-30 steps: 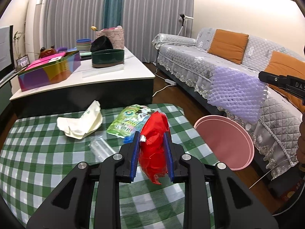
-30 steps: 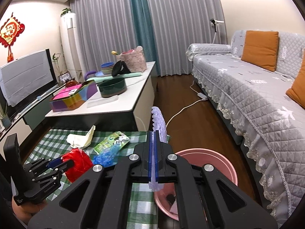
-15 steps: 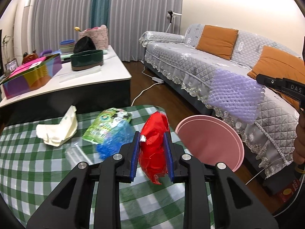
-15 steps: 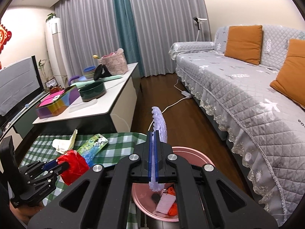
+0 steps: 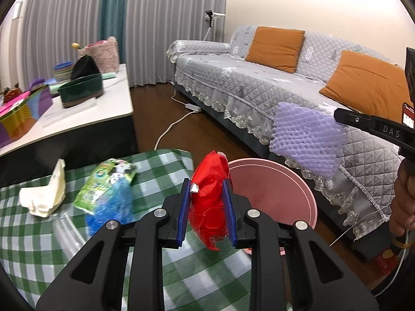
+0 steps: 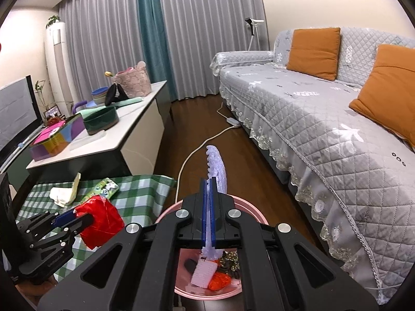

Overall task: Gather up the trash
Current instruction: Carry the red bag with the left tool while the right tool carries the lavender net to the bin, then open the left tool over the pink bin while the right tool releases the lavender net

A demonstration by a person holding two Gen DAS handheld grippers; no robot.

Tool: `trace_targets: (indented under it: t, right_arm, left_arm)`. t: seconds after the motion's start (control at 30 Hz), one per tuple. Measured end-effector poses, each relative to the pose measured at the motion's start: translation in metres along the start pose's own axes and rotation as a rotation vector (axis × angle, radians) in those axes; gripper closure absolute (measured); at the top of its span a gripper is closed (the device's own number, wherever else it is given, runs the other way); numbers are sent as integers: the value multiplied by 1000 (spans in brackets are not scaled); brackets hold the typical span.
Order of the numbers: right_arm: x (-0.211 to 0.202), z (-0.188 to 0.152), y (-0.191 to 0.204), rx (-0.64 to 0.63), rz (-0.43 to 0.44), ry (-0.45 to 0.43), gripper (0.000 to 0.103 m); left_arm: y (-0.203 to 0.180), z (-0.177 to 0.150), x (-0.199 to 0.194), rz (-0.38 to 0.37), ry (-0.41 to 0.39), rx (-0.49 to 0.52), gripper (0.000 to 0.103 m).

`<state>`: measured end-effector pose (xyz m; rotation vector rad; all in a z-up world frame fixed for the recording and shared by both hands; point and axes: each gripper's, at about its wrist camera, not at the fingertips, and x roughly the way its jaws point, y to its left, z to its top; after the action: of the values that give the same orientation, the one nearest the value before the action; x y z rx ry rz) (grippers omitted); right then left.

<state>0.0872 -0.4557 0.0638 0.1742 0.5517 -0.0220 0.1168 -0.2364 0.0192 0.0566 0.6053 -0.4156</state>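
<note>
Red wrapper (image 5: 208, 202): crumpled, clamped between the blue pads of the left claw (image 5: 206, 208), jaws part-way apart on it. It hangs above the edge of the green-checked bench (image 5: 33, 235), just beside the rim of the pink bin (image 5: 290, 189). Left claw is angled downward toward the bench edge; in the right wrist view it sits at lower left with the wrapper (image 6: 99, 221) at its tip.

Purple foam net (image 6: 216, 171): pinched in the right claw (image 6: 208, 215), jaws almost fully together on the thin sheet. It stands edge-on above the bin (image 6: 166, 213). From the left wrist view the net (image 5: 308, 140) spreads flat in front of the grey sofa (image 5: 259, 77), above and to the right of the bin. A hand (image 5: 403, 197) grips the right claw's handle at the frame edge.

Against one second ago: both claws keep the same grip. The bin has moved from right of the left claw to just behind the wrapper. In the right view the bin's inside now shows, holding a pale foam piece (image 6: 203, 273), something orange-red (image 6: 219, 281) and dark bits.

On the bench lie a white crumpled paper (image 5: 44, 194), a green printed packet (image 5: 106, 184) and a blue mesh piece (image 5: 111, 207), all motion-blurred. The bin's near rim is hidden behind the claw bodies; dark contents cannot be identified
</note>
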Motion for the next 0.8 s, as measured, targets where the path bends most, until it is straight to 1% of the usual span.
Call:
trace_targets:
  t: [0.23,0.5,0.8]
  right_arm:
    - [11,-4,-9,0,-28,20,101]
    - [22,-7,-19,13,-50,42,101]
    - [28,-9,-24,23,-70,57,100]
  left_arm:
    - [-18,5,25,-30,18,26,79]
    - [-31,12,53,-45,36,38,79]
    - [-42,17,65,-64,49,50,78]
